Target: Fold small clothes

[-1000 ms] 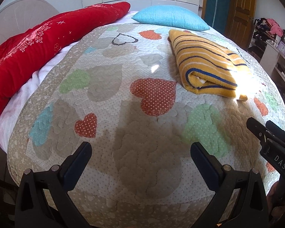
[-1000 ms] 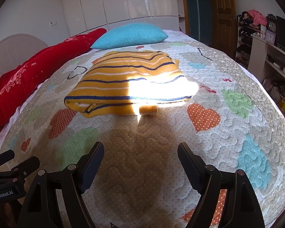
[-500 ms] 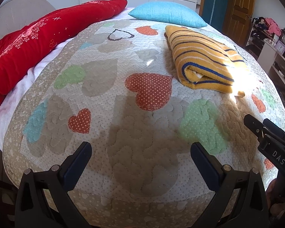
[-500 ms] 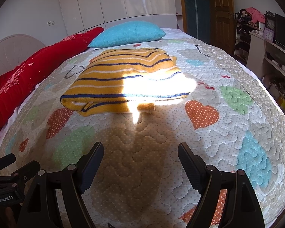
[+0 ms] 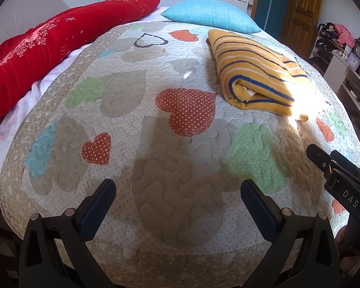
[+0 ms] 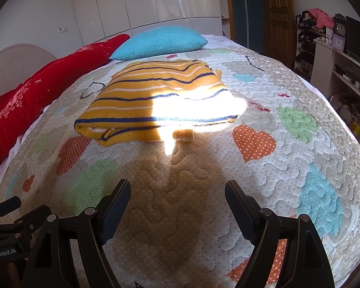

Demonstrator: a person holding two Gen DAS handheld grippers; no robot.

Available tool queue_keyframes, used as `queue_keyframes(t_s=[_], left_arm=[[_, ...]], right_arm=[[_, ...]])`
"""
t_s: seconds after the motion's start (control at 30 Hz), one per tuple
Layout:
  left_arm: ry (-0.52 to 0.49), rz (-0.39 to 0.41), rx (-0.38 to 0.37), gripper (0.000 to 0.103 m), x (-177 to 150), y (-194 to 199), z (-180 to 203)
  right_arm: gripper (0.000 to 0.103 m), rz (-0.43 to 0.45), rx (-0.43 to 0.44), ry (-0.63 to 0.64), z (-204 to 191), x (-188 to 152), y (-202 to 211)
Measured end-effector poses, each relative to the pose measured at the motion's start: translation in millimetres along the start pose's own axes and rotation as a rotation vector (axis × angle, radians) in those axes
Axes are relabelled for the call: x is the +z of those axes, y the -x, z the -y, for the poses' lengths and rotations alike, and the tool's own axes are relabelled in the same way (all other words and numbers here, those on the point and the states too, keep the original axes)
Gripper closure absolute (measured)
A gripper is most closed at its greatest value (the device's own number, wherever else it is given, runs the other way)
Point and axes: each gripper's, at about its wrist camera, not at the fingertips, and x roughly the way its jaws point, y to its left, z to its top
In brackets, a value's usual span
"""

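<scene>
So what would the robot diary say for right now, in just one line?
sweater: folded on quilt | left tongs: open, empty | right tongs: open, empty | both apart from sweater

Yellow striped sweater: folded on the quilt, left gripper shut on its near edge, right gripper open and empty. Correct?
Not quite. The left gripper is open and holds nothing; the left wrist view shows its jaws spread over bare quilt, well short of the yellow striped sweater. The rest stands: the sweater lies folded on the quilt and the right gripper is open and empty.
</scene>
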Motion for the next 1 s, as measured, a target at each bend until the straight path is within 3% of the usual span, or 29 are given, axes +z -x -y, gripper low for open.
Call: queue_keyframes(t_s=[0.53,1.0], left_arm=[[0.026,0.055,-0.024,0.000,1.4,10.1,-1.9],[0.015,0.042,-0.057,0.000,-0.1,7.2,2.1]], right_arm=[[0.018,0.029,0.012,0.016,-7.2,0.4,5.8],[0.017,0.033,0.006,0.016,-6.6,1.3,5.6]])
